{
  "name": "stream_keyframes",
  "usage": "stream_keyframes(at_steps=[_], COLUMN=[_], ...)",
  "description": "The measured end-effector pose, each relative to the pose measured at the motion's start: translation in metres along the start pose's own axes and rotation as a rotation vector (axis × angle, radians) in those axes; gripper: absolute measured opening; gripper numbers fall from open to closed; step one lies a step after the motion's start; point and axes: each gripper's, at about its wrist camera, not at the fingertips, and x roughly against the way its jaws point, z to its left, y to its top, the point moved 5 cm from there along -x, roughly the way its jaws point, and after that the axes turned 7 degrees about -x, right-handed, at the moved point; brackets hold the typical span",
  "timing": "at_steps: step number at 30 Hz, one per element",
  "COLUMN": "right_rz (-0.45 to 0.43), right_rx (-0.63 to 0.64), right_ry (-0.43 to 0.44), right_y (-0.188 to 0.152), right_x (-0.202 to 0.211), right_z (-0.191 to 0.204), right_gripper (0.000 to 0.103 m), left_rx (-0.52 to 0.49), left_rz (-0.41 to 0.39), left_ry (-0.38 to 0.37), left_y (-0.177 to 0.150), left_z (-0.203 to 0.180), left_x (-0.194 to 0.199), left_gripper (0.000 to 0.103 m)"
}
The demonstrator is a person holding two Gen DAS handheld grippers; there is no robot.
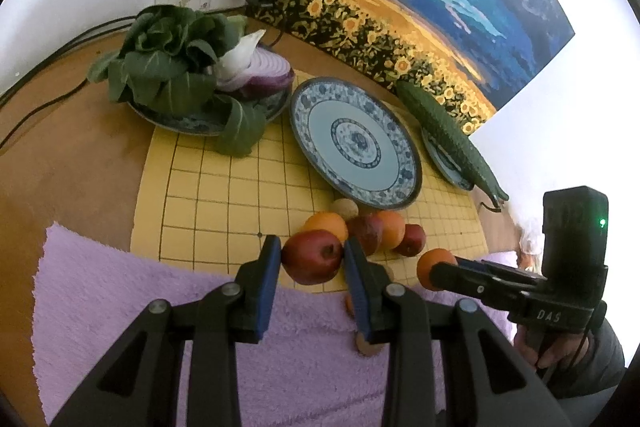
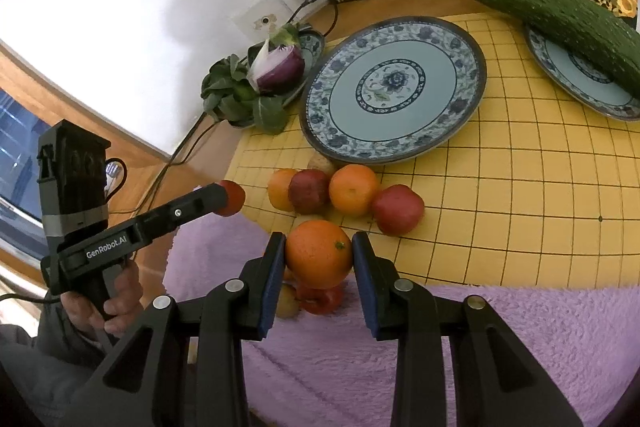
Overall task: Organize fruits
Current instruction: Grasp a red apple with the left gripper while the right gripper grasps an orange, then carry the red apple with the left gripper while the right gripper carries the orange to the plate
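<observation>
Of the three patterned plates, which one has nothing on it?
The middle plate, the largest in view. The far left plate holds leafy greens and a cut red onion; the right plate carries a cucumber.

Left gripper and right gripper, each held in a hand above the purple towel, angled downward, jaws clamped around a round fruit.

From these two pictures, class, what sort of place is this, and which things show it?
Probably a home table set up for sorting food: patterned plates on a yellow grid mat, a sunflower painting against the wall, and loose fruit beside a purple towel.
</observation>
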Motion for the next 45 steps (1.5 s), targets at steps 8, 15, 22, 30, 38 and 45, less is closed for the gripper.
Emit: stream_keyframes(at_steps=[8,15,22,30,38,45], right_rz=[-0.025,-0.043,-0.038,-0.036,-0.037,-0.037], right_rx=[0.010,0.007,0.016,0.002,-0.011,-0.011], right_ry=[0.036,0.047,0.045,0.044,0.048,0.049], right_y=[0.011,0.023,0.032,0.041,0.055,0.068], right_x=[0.005,0.003,-0.003,-0.009,-0.017,-0.025], right_z=[0.004,0.008,0.010,0.005,0.001,-0.002], right_gripper=[0.035,0.035,0.035,0.035,0.035,0.035], left_rx=[-0.019,-0.045,-0.058,-0.072,-0.088,-0.103], left_rz=[-0.018,-0.013,-0.011,-0.001,0.014,0.019], left_ry=[0.004,0.003,-0.012,-0.014,-0.011,-0.010], left_y=[0.013,0.025,0.033,0.042,0.055,0.067], left_z=[-0.004,-0.010,-0.015,-0.017,-0.018,-0.021], left_x=[0.004,-0.003,-0.011,-0.021,-0.035,-0.047], left_gripper=[0.034,0.034,0.034,0.034,0.034,0.034])
